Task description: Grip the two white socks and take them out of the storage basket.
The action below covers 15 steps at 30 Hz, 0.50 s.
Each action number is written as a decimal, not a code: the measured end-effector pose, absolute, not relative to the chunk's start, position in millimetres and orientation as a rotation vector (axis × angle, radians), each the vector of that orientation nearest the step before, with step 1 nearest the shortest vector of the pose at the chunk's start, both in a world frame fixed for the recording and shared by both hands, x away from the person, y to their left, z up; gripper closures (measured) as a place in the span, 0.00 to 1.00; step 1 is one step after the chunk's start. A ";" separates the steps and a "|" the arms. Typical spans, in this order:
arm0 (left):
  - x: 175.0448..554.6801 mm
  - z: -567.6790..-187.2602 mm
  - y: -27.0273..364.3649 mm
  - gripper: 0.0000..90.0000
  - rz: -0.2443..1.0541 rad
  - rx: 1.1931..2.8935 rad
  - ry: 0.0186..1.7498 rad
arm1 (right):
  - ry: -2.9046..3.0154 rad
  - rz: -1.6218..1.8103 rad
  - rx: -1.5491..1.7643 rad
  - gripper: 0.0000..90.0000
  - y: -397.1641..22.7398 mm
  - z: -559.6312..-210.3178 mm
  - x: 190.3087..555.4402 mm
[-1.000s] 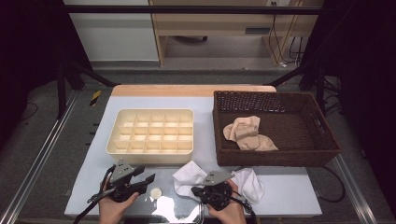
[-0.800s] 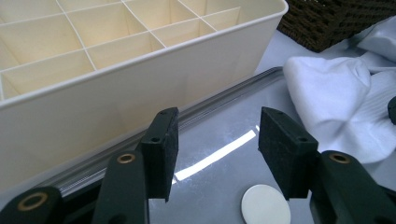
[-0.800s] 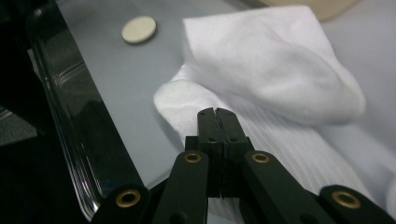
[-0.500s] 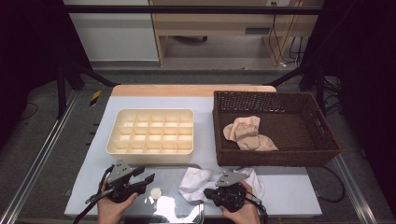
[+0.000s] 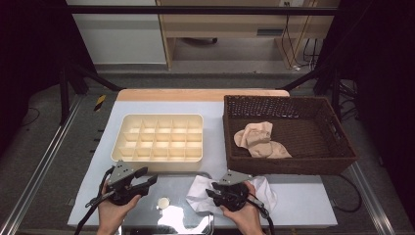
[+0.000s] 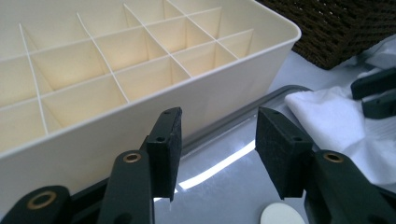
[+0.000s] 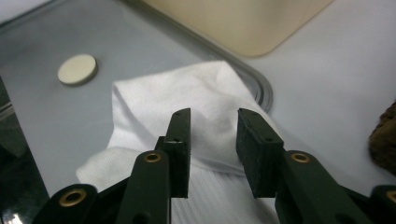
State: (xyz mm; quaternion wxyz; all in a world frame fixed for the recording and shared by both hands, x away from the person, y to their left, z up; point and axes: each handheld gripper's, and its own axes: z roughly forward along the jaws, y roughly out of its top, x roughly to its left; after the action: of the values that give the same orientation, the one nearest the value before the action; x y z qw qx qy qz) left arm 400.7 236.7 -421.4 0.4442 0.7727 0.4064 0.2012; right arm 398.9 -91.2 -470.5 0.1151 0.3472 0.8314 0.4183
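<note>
A pale table (image 5: 303, 205) is seen in the lower half of the frame; no legible writing is found. The white cloth (image 7: 187, 107) lies at lower centre. The right gripper (image 7: 212, 140), just opening, is released above it. The left gripper (image 6: 217, 140) is held open, empty, at lower left.

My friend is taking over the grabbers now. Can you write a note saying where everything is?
Right gripper: open, jaws have just been opening above the white cloth, which lies loose on the table.
Left gripper: open, holding nothing, facing the cream divided box.
Beige cloth lies in the wicker basket.
Box compartments look empty.
Left, probably: fold the white cloth and put it away.
</note>
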 end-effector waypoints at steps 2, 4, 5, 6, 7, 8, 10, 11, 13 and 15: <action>405.9 -414.5 235.9 0.56 0.501 1.901 0.994 | 2.463 1.198 1.010 0.81 -89.3 -475.6 399.8; 411.5 -407.1 234.1 0.56 0.509 1.882 0.989 | 2.467 1.190 1.008 0.84 -89.0 -476.3 400.0; 414.0 -403.5 232.6 0.56 0.508 1.879 0.983 | 2.468 1.191 1.006 0.87 -88.7 -476.4 400.6; 416.1 -400.0 230.7 0.56 0.517 1.880 0.979 | 2.467 1.193 1.005 0.90 -88.4 -476.6 400.7; 417.9 -397.1 228.8 0.56 0.519 1.876 0.976 | 2.468 1.191 0.997 0.93 -88.0 -476.9 401.0; 419.6 -394.9 227.0 0.56 0.518 1.873 0.971 | 2.470 1.195 0.993 0.96 -87.9 -476.7 401.3; 422.0 -392.6 224.3 0.56 0.520 1.866 0.969 | 2.471 1.196 0.995 0.97 -88.2 -475.0 402.0; 423.3 -392.4 222.9 0.56 0.506 1.855 0.968 | 2.466 1.202 0.999 0.98 -88.8 -473.7 402.7; 424.0 -394.6 219.9 0.56 0.486 1.845 0.968 | 2.442 1.237 0.999 0.98 -90.7 -468.5 403.3; 422.9 -399.8 215.0 0.56 0.479 1.856 0.966 | 2.417 1.287 0.996 0.98 -92.5 -461.3 403.7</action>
State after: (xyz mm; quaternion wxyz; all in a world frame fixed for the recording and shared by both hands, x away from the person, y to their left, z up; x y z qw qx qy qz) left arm 422.9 215.0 -399.8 0.4772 0.7600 0.3953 0.1963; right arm 403.7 -92.5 -461.3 0.1135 0.3394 0.8241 0.4390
